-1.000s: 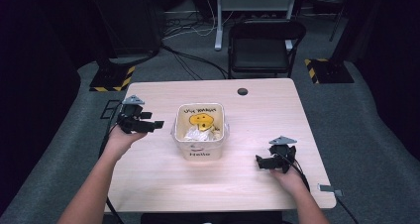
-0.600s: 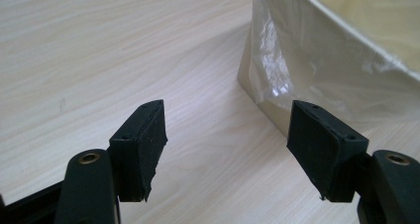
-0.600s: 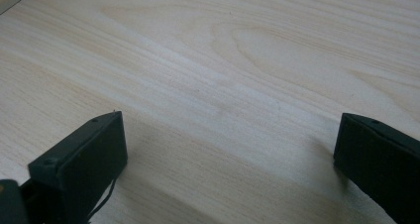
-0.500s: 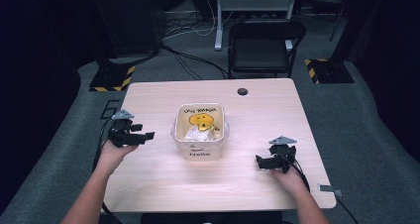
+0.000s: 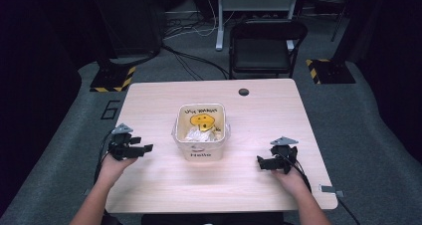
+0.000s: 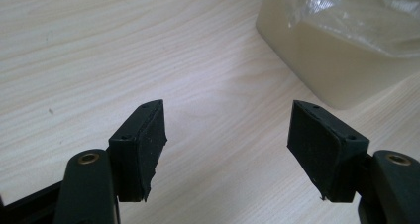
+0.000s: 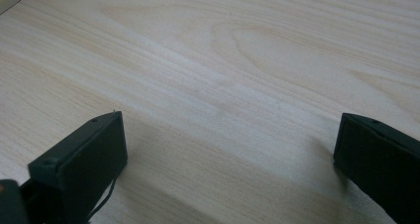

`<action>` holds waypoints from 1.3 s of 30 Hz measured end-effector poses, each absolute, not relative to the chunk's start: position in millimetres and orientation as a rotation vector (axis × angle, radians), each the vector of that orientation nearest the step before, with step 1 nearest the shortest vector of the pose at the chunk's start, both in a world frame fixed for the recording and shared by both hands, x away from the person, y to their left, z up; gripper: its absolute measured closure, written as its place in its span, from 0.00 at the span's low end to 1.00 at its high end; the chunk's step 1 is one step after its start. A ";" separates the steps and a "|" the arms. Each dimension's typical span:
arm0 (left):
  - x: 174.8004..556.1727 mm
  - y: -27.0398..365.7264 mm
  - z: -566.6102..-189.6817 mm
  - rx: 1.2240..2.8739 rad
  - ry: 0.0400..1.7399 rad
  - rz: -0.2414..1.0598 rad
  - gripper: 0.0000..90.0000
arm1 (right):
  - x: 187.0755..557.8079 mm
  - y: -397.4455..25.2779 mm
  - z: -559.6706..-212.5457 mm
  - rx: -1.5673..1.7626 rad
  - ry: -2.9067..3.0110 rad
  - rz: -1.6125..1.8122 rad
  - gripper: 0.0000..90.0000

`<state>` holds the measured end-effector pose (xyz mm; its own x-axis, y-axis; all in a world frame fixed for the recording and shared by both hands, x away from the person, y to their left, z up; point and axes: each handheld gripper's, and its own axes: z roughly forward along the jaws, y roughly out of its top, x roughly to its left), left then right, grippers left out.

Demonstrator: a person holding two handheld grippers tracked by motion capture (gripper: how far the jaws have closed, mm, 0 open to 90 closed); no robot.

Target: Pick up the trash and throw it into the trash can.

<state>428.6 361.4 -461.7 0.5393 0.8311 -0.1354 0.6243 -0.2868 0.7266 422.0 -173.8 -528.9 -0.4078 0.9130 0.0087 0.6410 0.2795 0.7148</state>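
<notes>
A square cream bin lined with clear plastic stands mid-table, a yellow smiley inside it and "Hello" on its front wall. My left gripper rests low over the table left of the bin, open, jaws pointing toward it. In the left gripper view the bin's corner sits at the upper right, beyond the empty gap of the left gripper. To the right of the bin my right gripper sits on the wood, open. In its own view the right gripper holds nothing.
The pale wooden table has a dark round grommet near its far edge. A black chair stands behind the table. Cables trail from both grippers toward the near edge.
My left gripper has drawn back toward the near left, away from the bin, and dropped lower to the table. The right gripper has stayed put.
</notes>
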 end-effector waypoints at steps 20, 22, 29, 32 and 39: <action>428.0 370.5 -501.5 2.043 1.261 0.382 0.32 | 422.0 -173.9 -528.8 1.400 2.152 0.911 0.00; 428.2 374.1 -502.3 2.052 1.271 0.382 0.32 | 422.1 -174.1 -529.0 1.392 2.155 0.912 0.00; 426.2 383.3 -507.7 2.025 1.301 0.393 0.31 | 422.0 -174.7 -528.9 1.377 2.167 0.914 0.00; 426.1 384.5 -510.6 2.032 1.317 0.390 0.31 | 422.2 -174.8 -529.1 1.373 2.167 0.915 0.00; 427.3 389.3 -514.2 2.073 1.325 0.420 0.31 | 422.0 -174.7 -528.9 1.378 2.167 0.914 0.00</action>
